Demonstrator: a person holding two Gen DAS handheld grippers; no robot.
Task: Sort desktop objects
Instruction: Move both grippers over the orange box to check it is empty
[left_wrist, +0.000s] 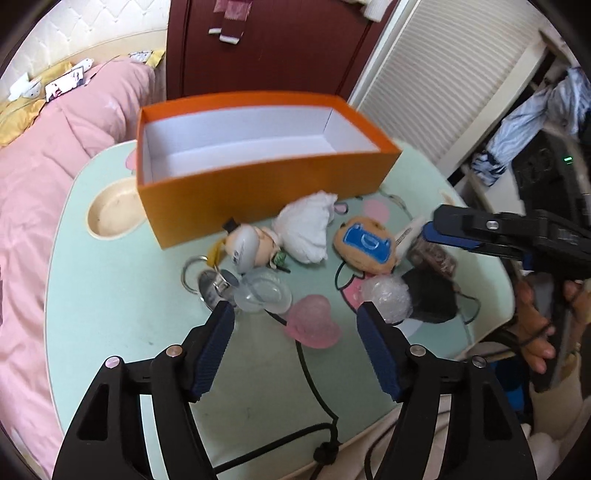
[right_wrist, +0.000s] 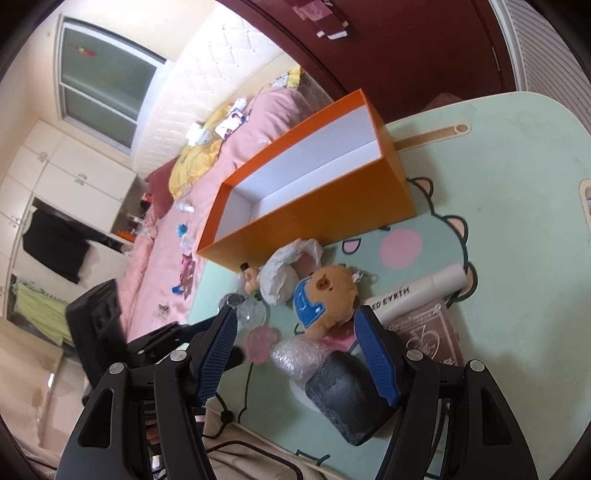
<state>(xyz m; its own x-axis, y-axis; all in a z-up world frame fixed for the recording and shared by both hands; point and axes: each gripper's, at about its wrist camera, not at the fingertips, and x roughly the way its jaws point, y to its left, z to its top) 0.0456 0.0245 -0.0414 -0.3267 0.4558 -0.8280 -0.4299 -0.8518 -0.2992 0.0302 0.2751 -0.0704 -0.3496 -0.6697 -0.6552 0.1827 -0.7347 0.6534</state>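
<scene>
Two grippers, left (left_wrist: 295, 314) and right (right_wrist: 295, 317), both parted, holding nothing | orange box (left_wrist: 258, 181) empty | clutter near table (left_wrist: 110, 295) front edge

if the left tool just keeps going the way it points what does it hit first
Most likely the pink heart, which lies on the table straight ahead between the open fingers of the left tool. Depth is hard to judge through the fisheye.

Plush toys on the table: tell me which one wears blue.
The round brown bear plush, right of the white-wrapped doll. Only the bear has a blue bib; the doll is pale with a tiny black hat.
</scene>
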